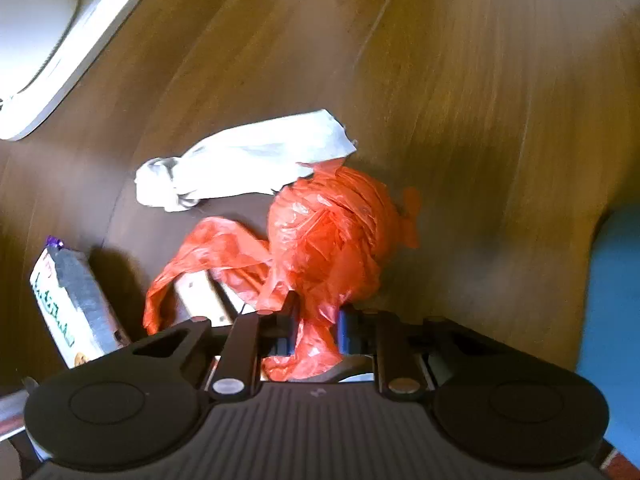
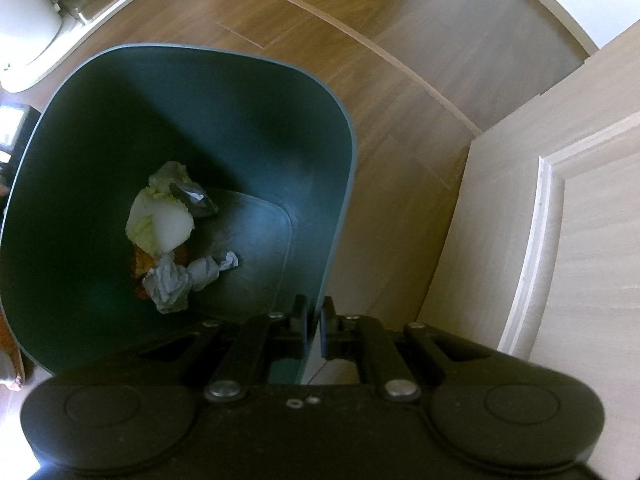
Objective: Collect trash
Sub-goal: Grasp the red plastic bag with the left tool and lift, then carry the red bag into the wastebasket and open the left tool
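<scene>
Green print on white carton (image 1: pixel 56 304) left of orange bag (image 1: pixel 320 232), blurred, not legible.

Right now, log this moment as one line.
left tongs: shut on orange plastic bag | right tongs: shut on bin rim | white tissue: on floor | carton: on floor

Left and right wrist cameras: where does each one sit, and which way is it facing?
Left wrist: on the left gripper, facing down at the wooden floor; its jaws pinch a crumpled orange plastic bag beside a white tissue.
Right wrist: on the right gripper, facing down into the dark green plastic bin, jaws clamped on its wall.
Shared: the floor, and probably the bin.
</scene>
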{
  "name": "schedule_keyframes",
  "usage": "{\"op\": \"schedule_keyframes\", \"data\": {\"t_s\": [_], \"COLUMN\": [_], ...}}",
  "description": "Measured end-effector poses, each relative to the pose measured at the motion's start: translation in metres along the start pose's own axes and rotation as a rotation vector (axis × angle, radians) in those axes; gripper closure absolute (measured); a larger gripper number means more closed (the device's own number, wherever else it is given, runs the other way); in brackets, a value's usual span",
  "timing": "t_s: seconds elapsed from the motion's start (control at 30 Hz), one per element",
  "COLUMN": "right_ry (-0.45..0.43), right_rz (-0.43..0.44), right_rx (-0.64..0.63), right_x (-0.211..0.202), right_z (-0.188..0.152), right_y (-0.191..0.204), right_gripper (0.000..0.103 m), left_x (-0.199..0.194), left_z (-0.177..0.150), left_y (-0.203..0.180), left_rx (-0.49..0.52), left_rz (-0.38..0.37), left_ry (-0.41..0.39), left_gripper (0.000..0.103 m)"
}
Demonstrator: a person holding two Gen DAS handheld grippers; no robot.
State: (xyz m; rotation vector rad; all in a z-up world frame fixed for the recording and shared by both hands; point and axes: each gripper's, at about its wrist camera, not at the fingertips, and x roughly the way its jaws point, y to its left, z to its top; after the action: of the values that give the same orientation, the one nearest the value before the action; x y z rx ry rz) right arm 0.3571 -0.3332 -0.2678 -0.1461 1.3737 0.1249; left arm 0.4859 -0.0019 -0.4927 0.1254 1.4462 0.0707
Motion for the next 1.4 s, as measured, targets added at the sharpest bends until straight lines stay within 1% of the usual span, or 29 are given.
{"op": "schedule_keyframes", "data": {"t_s": [0.07, 0.27, 0.37, 0.43, 0.47, 0.53, 0.6, 0.7, 0.87, 0.97, 1.03, 1.2, 1.4], "right_ry": [0.005, -0.001, -0.005, -0.015, -0.020, -0.030, -0.041, -0.051, -0.060, -0.066, -0.074, -0.100, -0.127], "right_rz": [0.003, -0.012, -0.028, -0.039, -0.048, -0.061, -0.057, -0.052, -0.085, -0.121, -0.138, -0.133, -0.123], "right_rx": [0.002, -0.030, -0.055, -0.078, -0.091, -0.122, -0.138, -0.160, -0.197, -0.236, -0.253, -0.263, -0.270], "right_x": [0.000, -0.004, -0.006, -0.009, -0.011, -0.014, -0.019, -0.025, -0.029, -0.030, -0.032, -0.036, -0.036], "right_z": [0.001, 0.001, 0.001, 0.002, 0.002, 0.002, 0.003, 0.005, 0.005, 0.005, 0.006, 0.009, 0.013], "right_y": [-0.001, 0.005, 0.011, 0.018, 0.022, 0.031, 0.037, 0.046, 0.059, 0.072, 0.080, 0.093, 0.108], "right_gripper": [0.098, 0.097, 0.097, 0.097, 0.097, 0.097, 0.096, 0.096, 0.095, 0.095, 0.095, 0.095, 0.096], "left_x": [-0.011, -0.042, -0.058, -0.069, -0.078, -0.096, -0.115, -0.151, -0.214, -0.250, -0.267, -0.298, -0.320], "left_z": [-0.002, -0.011, -0.014, -0.015, -0.016, -0.018, -0.021, -0.026, -0.037, -0.047, -0.052, -0.068, -0.087], "left_y": [0.004, 0.021, 0.031, 0.040, 0.043, 0.047, 0.049, 0.054, 0.061, 0.059, 0.054, 0.036, 0.023], "left_rx": [-0.007, -0.058, -0.080, -0.098, -0.105, -0.093, -0.083, -0.068, -0.057, -0.039, -0.025, 0.023, 0.038], "left_rz": [0.001, -0.030, -0.057, -0.088, -0.103, -0.108, -0.124, -0.159, -0.233, -0.282, -0.312, -0.376, -0.459], "left_ry": [-0.013, -0.038, -0.046, -0.051, -0.055, -0.068, -0.083, -0.122, -0.196, -0.250, -0.274, -0.299, -0.307], "left_gripper": [0.090, 0.093, 0.093, 0.093, 0.093, 0.093, 0.093, 0.093, 0.093, 0.093, 0.093, 0.093, 0.093]}}
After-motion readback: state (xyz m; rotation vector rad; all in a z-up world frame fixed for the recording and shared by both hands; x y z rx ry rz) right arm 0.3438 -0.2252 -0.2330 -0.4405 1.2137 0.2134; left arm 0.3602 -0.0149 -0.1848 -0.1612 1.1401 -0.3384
